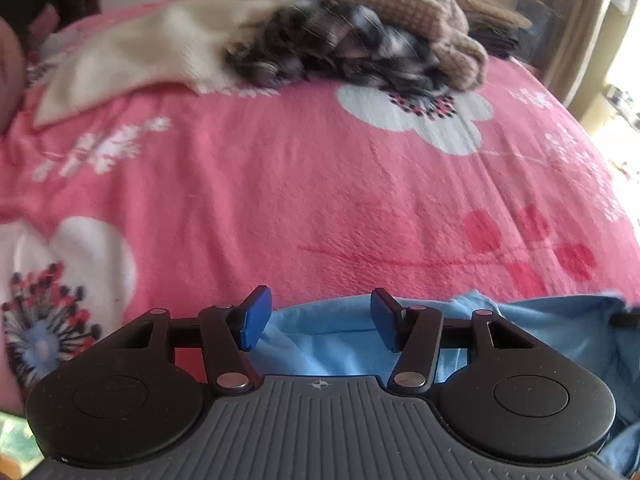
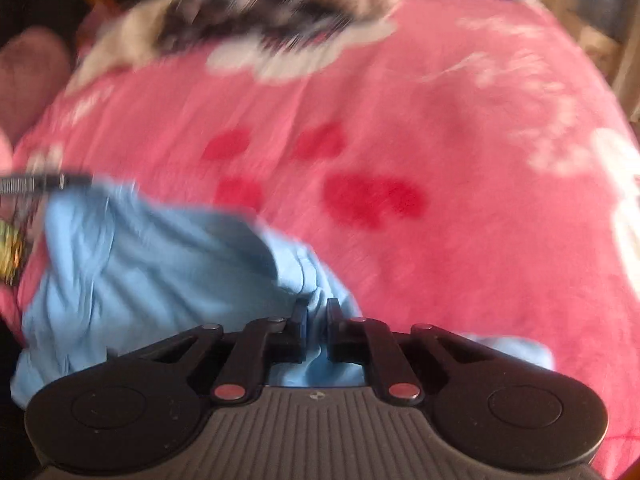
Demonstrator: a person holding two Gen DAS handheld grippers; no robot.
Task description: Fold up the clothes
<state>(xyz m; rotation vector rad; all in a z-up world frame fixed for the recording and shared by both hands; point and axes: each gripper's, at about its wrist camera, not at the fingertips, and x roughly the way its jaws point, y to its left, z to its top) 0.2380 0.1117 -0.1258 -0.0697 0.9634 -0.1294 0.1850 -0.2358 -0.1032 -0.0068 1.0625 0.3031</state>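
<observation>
On the near edge of the bed, right gripper jaws pinch the blue shirt; left gripper jaws are spread, so grab cloth and keep it taut.

The right wrist view is smeared throughout: the dark checked garment at the far edge of the bed is only streaks, and its pattern cannot be read. The light blue garment runs under the right gripper body, so its near part is hidden. In the left wrist view the blue cloth is cut by the right edge, and the cream garment and brown knit are cut by the top edge.
</observation>
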